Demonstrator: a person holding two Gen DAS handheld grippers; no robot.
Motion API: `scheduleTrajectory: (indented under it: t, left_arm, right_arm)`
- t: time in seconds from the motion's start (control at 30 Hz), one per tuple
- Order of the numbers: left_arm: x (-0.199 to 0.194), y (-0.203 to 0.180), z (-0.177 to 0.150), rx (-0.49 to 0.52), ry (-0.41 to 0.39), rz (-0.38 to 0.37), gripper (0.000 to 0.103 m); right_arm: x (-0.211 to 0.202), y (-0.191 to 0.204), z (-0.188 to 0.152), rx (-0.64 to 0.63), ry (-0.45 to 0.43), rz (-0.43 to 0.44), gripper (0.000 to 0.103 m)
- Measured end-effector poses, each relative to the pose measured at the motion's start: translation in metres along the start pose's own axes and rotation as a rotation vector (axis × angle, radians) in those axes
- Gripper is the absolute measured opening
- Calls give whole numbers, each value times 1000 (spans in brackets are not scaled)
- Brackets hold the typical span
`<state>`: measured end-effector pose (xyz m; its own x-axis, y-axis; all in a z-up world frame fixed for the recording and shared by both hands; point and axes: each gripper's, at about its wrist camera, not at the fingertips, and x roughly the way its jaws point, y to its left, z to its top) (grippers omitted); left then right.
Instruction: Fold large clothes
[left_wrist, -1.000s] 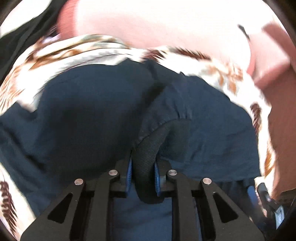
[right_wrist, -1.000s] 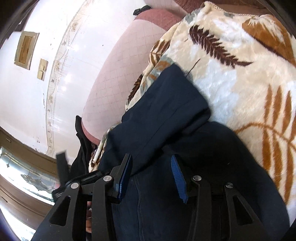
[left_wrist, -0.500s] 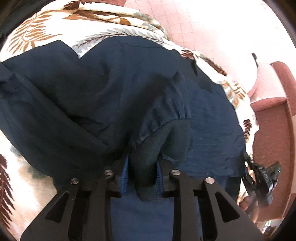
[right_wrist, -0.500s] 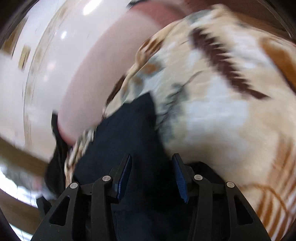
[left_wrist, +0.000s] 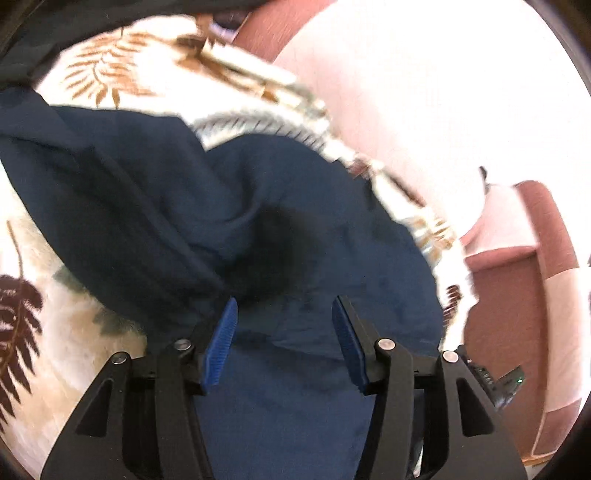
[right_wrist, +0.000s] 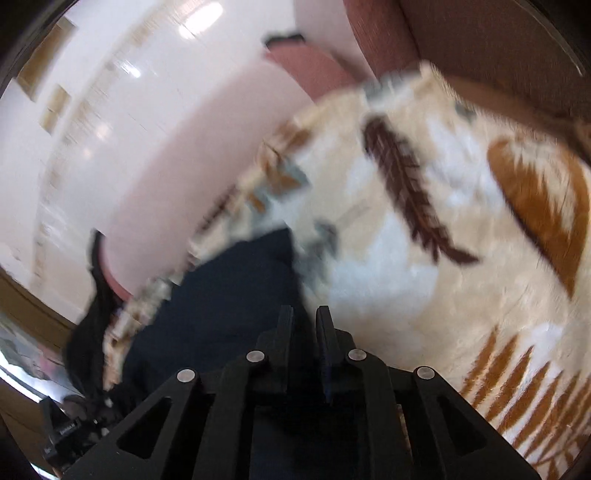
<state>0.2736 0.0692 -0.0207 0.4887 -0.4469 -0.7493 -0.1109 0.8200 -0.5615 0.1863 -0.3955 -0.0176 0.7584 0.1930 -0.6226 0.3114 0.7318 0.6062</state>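
Observation:
A dark navy garment (left_wrist: 280, 221) lies crumpled on a cream blanket with brown fern leaves (left_wrist: 122, 70). My left gripper (left_wrist: 282, 317) is open just above the garment, its blue pads (left_wrist: 221, 343) apart and empty. In the right wrist view the same garment (right_wrist: 221, 302) lies at lower left on the blanket (right_wrist: 461, 240). My right gripper (right_wrist: 303, 325) is shut, with a fold of the navy cloth running into the narrow gap between its fingers. That view is blurred.
The blanket covers a sofa with pink and reddish-brown cushions (left_wrist: 509, 295). A pale pink cushion edge (right_wrist: 177, 177) and a white tiled floor (right_wrist: 74, 129) lie beyond. A black device (left_wrist: 498, 384) shows at the left view's lower right.
My left gripper has opened and let go of the dark cuff it was holding. My right gripper has closed from open onto the navy cloth. Both views have shifted.

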Motion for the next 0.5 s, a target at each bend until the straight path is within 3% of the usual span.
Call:
scheduleTrajectory:
  t: [0.1,0.23,0.3,0.37,0.4,0.5]
  left_arm:
    - [1,-22,-1,81,-20,1,58]
    - [49,-39,5,182,12,184,59]
    - [72,-25,8,159,76,244,56]
    - [75,-26,9,190,61,260,56]
    - [72,-29,9,200,67,261,56]
    - [53,-26,13,193,63,201,56]
  right_arm:
    - [6,20,-3,-45,28,39,17]
    - [29,37,-20,-107,114,59,22]
    - [58,37,-33,-135,209,-22,26]
    - [74,32,-41,-128,282,-100,20]
    - [71,36,-42,-129,258,-109,22]
    - [55,67,-40,-160,189,-28,26]
